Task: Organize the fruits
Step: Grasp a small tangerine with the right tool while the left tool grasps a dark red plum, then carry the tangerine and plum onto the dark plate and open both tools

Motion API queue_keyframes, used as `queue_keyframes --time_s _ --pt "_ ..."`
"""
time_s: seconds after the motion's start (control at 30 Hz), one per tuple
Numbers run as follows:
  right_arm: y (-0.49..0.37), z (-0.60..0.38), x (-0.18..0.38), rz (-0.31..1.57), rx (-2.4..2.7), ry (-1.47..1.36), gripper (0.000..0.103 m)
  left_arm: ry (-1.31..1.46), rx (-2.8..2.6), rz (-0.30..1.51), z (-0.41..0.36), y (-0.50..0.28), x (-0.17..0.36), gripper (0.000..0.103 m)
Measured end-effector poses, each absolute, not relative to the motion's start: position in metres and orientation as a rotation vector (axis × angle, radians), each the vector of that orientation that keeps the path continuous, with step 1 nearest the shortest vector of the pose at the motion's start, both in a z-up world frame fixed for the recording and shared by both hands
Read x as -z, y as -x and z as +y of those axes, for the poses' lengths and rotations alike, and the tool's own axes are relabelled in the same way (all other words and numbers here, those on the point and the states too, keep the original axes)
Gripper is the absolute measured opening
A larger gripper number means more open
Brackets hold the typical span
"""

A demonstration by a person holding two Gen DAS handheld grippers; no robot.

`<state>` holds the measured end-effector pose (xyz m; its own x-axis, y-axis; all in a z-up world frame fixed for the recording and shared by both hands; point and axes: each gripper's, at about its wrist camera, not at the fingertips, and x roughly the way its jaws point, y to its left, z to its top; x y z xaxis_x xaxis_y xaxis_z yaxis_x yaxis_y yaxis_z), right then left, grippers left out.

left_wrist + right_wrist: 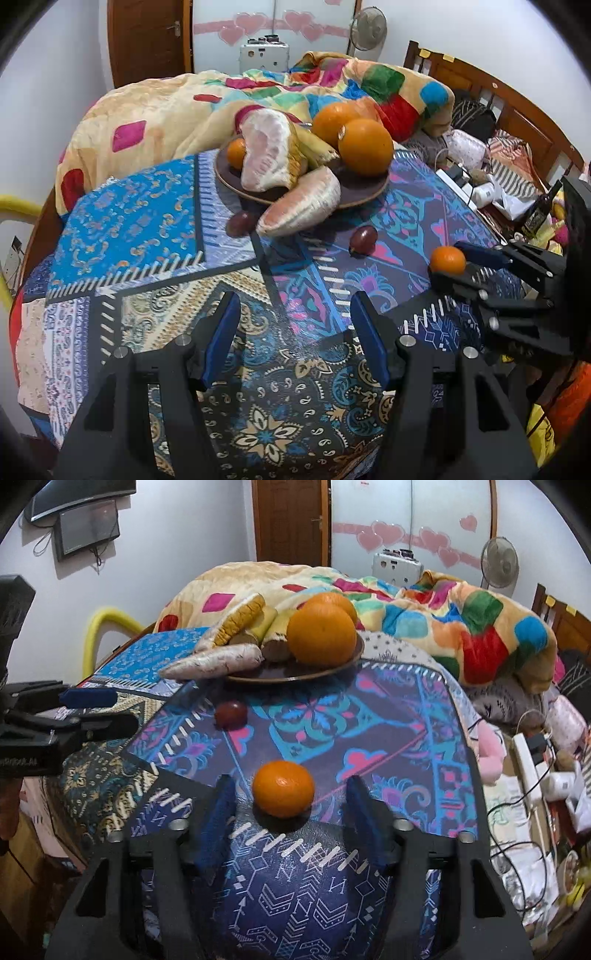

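**Three fruits left on the cloth as we close in on the mandarin**

Three pieces lie loose on the patterned cloth [155, 236] while the brown plate [347, 661] at the far end already carries the large oranges [321, 633], pomelo segments [269, 155] and one small orange. We bring our right gripper [288, 794] low over the cloth with its jaws spread wide, one blue pad on either side of the small mandarin [283, 788], which sits between the fingertips and touches neither; nothing is gripped yet. That wide spread, we judge, leaves room to slide around the round fruit before closing, so it does not roll off. Our left gripper [295, 314] hovers released and empty over bare cloth, seemingly kept back so the right has a clear path to the plate. One dark grape [364, 240] rests between mandarin and plate; a second grape [240, 223] lies against the pomelo segment [301, 206] that overhangs the plate's near rim, likely next for collection.
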<state>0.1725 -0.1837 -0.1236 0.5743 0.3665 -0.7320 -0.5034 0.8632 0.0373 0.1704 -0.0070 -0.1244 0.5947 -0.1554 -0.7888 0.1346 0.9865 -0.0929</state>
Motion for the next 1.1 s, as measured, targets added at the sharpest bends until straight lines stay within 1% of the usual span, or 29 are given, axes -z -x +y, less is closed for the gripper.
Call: queue_keyframes --time_s 0.07,0.1,0.2,0.3,0.63,0.67,0.73,0.8,1.1 --pt "-0.176 -0.186 0.128 0.83 -0.537 0.158 0.035 0.019 0.177 0.923 -0.011 -0.172 0.127 0.06" --pt "-0.175 -0.187 0.128 0.821 -0.539 0.153 0.031 0.014 0.182 0.923 -0.013 -0.174 0.128 0.057" --pt "-0.173 -0.188 0.125 0.806 -0.55 0.146 0.031 0.007 0.198 0.928 -0.021 -0.181 0.132 0.05" --pt "-0.175 -0.194 0.122 0.793 -0.547 0.135 0.031 0.013 0.218 0.94 -0.031 -0.19 0.136 0.046" --pt "-0.188 -0.219 0.112 0.747 -0.502 0.143 0.031 -0.013 0.229 0.939 -0.063 -0.225 0.142 0.044" --pt "-0.189 -0.22 0.112 0.746 -0.5 0.143 0.031 -0.013 0.227 0.939 -0.064 -0.227 0.142 0.042" --pt "-0.19 -0.223 0.112 0.743 -0.499 0.145 0.031 -0.014 0.225 0.939 -0.067 -0.232 0.143 0.036" --pt "-0.191 -0.224 0.112 0.74 -0.497 0.15 0.031 -0.023 0.23 0.935 -0.069 -0.233 0.142 0.022" --pt "-0.198 -0.221 0.109 0.729 -0.516 0.143 0.031 -0.043 0.243 0.913 -0.061 -0.219 0.132 0.021"
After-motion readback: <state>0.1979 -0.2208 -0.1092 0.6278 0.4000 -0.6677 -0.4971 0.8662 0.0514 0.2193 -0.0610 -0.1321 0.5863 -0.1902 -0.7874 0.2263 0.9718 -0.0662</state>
